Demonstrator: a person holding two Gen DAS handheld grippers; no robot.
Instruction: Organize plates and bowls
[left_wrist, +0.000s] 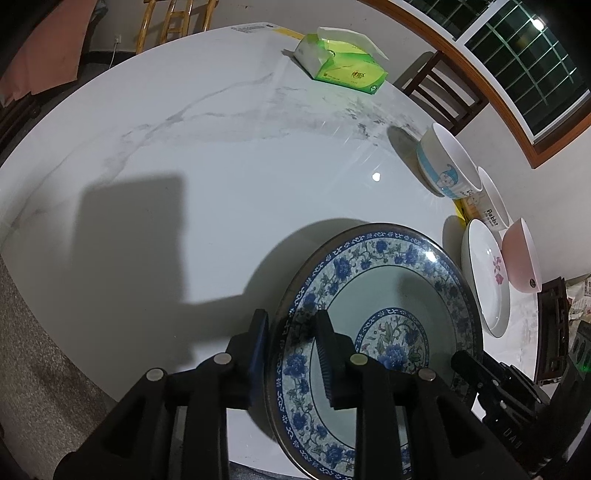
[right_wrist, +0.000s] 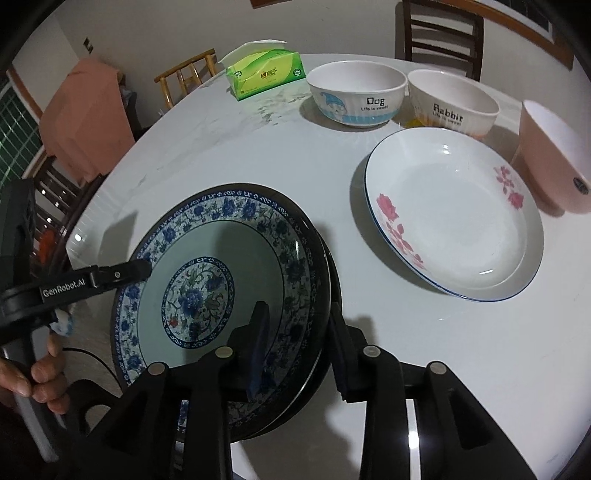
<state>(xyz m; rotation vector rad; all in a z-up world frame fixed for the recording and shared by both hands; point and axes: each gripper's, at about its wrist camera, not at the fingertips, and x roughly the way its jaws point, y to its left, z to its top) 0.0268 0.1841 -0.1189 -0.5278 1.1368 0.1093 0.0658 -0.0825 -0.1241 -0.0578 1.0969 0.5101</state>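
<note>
The blue floral plate (right_wrist: 221, 280) sits at the near edge of the white marble table (left_wrist: 221, 166), gripped from both sides. The left gripper (left_wrist: 291, 354) has its fingers (left_wrist: 258, 343) narrowed on the plate's rim, one pad outside the edge and one on the inner face; in the right wrist view its black fingertip meets the rim at about 9 o'clock on the plate. The right gripper (right_wrist: 299, 343) likewise pinches the rim at roughly 4 o'clock, one finger over the patterned border and the other beneath the dark underside. The plate appears tilted or partly raised, though the fisheye view makes that hard to judge. At 2 o'clock from it lies the pink-flowered white plate (right_wrist: 450, 214), flat on the table. Beyond that stand the Dog bowl (right_wrist: 356, 94) and Rabbit bowl (right_wrist: 452, 101), side by side, with the pink bowl (right_wrist: 554, 155) at 3 o'clock of them. A green tissue pack (right_wrist: 264, 72) rests at the far edge.
</note>
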